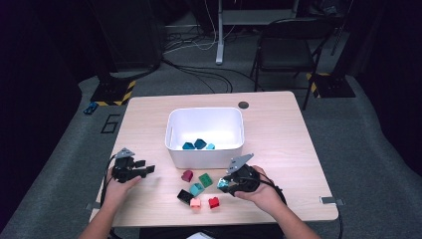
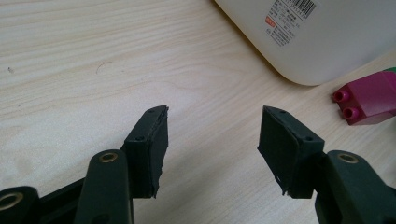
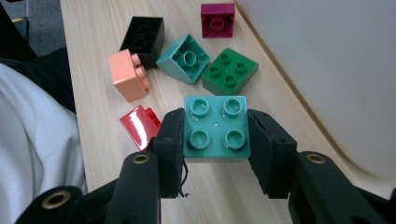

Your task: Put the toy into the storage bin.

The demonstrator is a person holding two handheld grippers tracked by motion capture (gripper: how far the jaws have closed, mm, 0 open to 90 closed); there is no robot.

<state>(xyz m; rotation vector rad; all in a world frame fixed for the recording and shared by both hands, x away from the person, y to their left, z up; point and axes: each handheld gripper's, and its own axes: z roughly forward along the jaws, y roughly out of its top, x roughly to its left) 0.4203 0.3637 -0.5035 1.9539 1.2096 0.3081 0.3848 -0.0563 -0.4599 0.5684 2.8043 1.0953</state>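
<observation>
Firmly, right claw (image 3: 215, 140) grips (glossy) studded teal block (image 3: 215, 128).

A black folding chair (image 1: 291, 42) stands on the grey floor (image 1: 363, 134) beyond the bench's far right corner, cables (image 1: 199, 69) trailing past the far edge.

My right gripper (image 3: 215, 140) has matt black jaws clamped on a glossy teal plastic brick (image 3: 215, 127). The table (image 2: 93, 60) looks like pale, smooth-grained wood; the white bin (image 1: 206, 157) like smooth plastic.
</observation>
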